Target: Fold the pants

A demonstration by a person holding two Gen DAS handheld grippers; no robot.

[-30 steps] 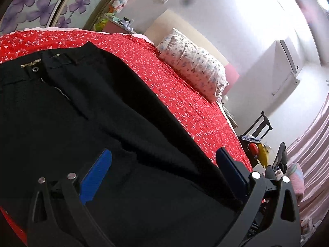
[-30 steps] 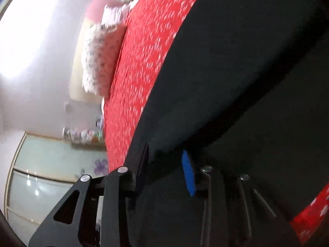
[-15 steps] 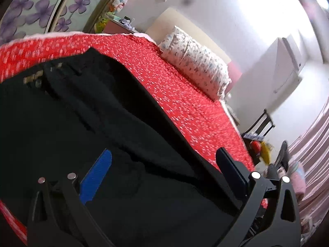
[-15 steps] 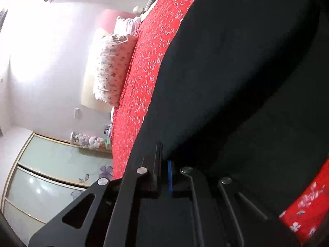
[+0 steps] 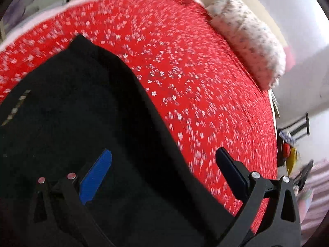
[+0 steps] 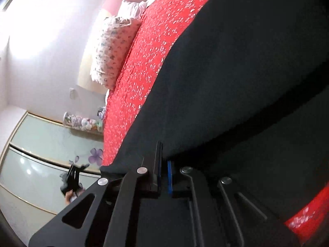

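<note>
black pants on red bedspread; right gripper pinches them, left gripper gapes empty.

Motion blur smears the bedspread flowers; the pants run off frame.

Left gripper jaws wide apart, angled steeply down, nothing between the blue pads. Right gripper pinched fully closed on a fold of the black pants, tilted slightly downward, rolled sideways.
</note>
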